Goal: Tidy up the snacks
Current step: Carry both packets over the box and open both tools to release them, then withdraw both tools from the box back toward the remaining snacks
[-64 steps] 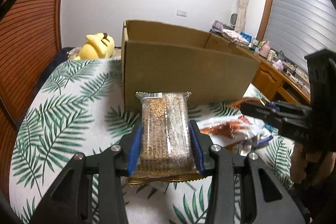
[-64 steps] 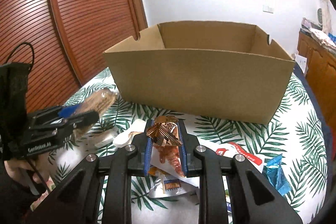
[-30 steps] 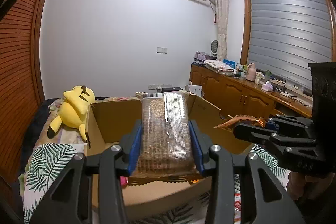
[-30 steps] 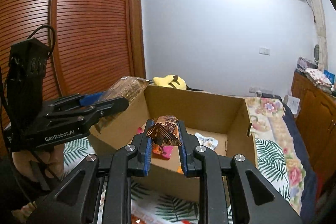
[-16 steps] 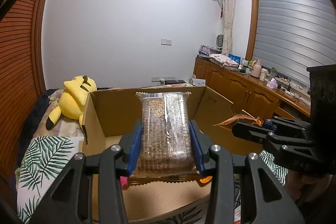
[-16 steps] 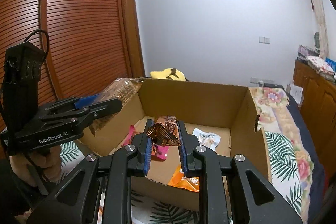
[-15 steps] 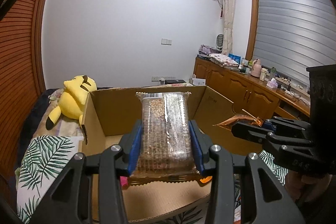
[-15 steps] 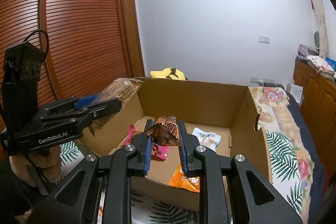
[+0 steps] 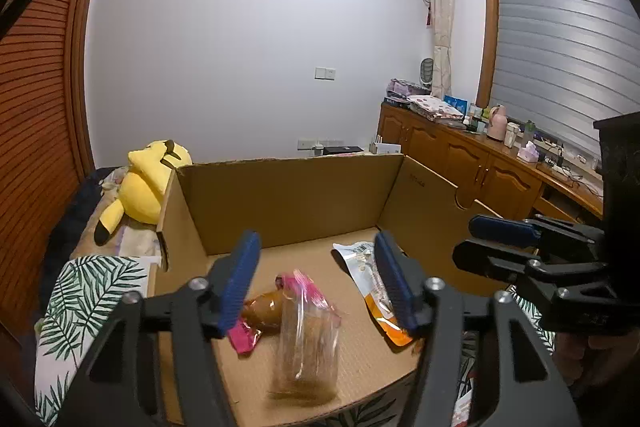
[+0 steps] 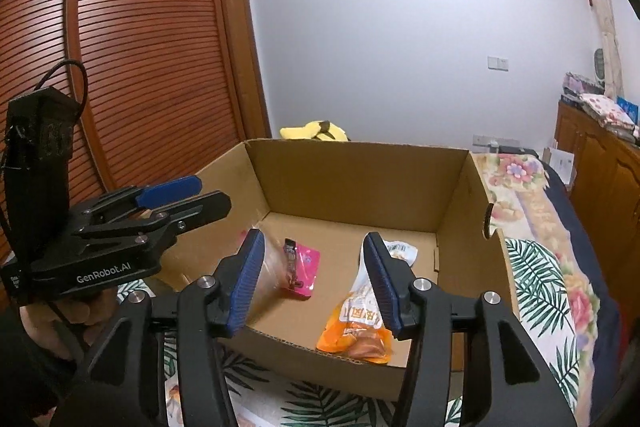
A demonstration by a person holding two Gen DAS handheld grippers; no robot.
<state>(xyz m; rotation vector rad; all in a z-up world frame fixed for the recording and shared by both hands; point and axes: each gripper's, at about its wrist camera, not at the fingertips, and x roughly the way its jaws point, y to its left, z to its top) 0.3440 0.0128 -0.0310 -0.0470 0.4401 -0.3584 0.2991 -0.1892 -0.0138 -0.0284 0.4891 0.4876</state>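
Note:
An open cardboard box (image 9: pixel 288 195) stands on the leaf-print cloth; it also shows in the right wrist view (image 10: pixel 352 183). My left gripper (image 9: pixel 316 279) is open and empty above the box's near edge. Below it the clear cereal-bar pack (image 9: pixel 308 351) is blurred in mid-fall inside the box. A pink packet (image 9: pixel 304 291), a brown wrapper (image 9: pixel 262 311) and an orange-and-white pouch (image 9: pixel 372 283) lie on the box floor. My right gripper (image 10: pixel 314 275) is open and empty over the box; the orange pouch (image 10: pixel 356 323) and pink packet (image 10: pixel 300 267) lie beneath it.
A yellow plush toy (image 9: pixel 148 183) lies behind the box on the left. Wooden cabinets (image 9: pixel 460 163) with clutter run along the right wall. A slatted wooden wardrobe (image 10: pixel 140 67) stands on the left. Leaf-print cloth (image 9: pixel 84 299) surrounds the box.
Both grippers have opened. The cereal-bar pack has left my left gripper and is dropping into the box. The copper-wrapped snack has left my right gripper.

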